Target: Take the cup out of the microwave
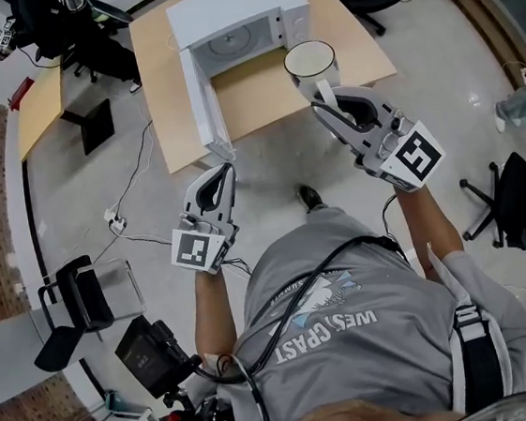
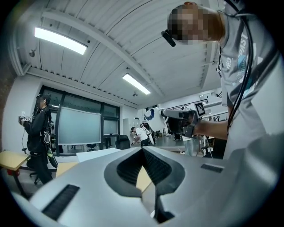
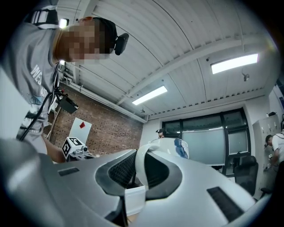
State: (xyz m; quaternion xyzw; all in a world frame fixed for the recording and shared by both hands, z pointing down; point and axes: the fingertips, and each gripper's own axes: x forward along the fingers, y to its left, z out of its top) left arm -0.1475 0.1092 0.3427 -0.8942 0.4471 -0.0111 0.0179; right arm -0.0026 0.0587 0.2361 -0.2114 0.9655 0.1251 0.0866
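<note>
Right tongs (image 1: 324, 96) pinch the cup (image 1: 310, 58) by its handle, just ahead, outside the open microwave (image 1: 221, 11), above the worktop (image 1: 259, 97); left tongs (image 1: 227, 169) closed, empty

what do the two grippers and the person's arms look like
Both the left gripper and right gripper are light grey plastic wedges whose fingers have black ribbed insides. Each carries a cube of black-and-white square markers at the rear. The person wears a grey short-sleeved T-shirt with a black cable across it.
</note>
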